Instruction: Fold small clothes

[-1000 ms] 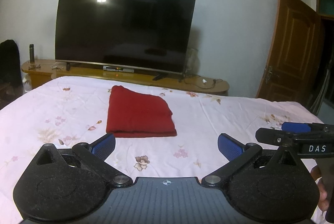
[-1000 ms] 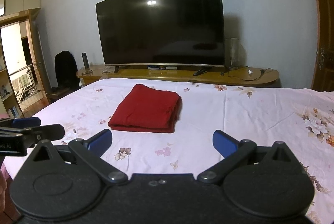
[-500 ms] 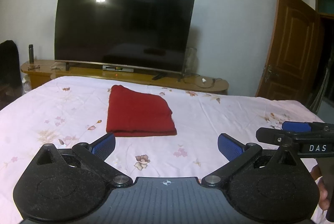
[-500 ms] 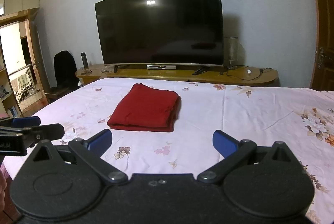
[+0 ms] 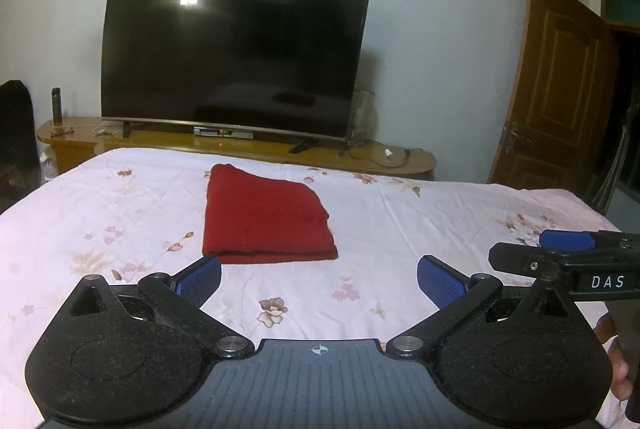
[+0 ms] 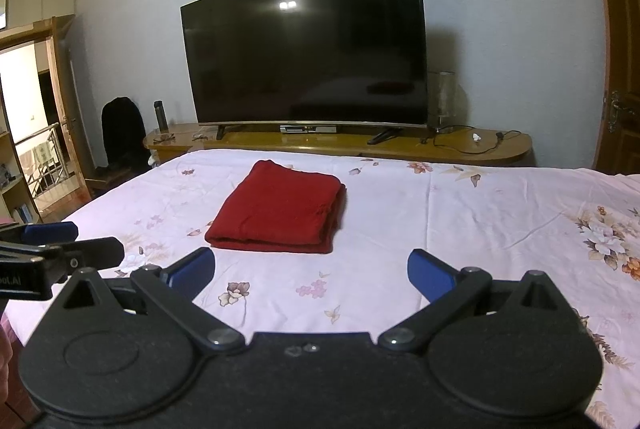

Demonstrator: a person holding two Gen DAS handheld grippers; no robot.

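Left wrist view: left gripper (image 5: 319,280) held low over the near part of the bed (image 5: 440,225), jaws spread wide, nothing between the blue pads (image 5: 199,278). Red garment (image 5: 266,218) lies folded into a flat rectangle on the pink floral bedspread, just beyond the fingertips, a little left of centre, not touched by either pad. Its folded edge faces the camera; far left corner is rounded. Right gripper (image 5: 565,249) enters from the right edge, seen side-on, black body with a blue pad on top and "DAS" lettering; it hovers above the bed's right part, well apart from the garment. Part of a hand (image 5: 614,353) shows at the right edge behind the gripper body. Behind the bed: dark TV (image 5: 234,55) on a long wooden console (image 5: 240,149), a bottle (image 5: 56,103) at the console's left end, cables at its right end. Brown door (image 5: 556,89) stands open on the right.

Right wrist view: right gripper (image 6: 311,272) also over the near bed (image 6: 480,213), jaws wide apart, holding nothing. Red garment (image 6: 280,213) sits ahead, left of centre, near the left pad but apart from it; stacked layers visible on its right side. Left gripper (image 6: 60,249) pokes in from the left edge, side-on, above the bed edge. TV (image 6: 308,49), console (image 6: 340,141) and bottle (image 6: 160,115) beyond; open doorway (image 6: 28,117) at far left.
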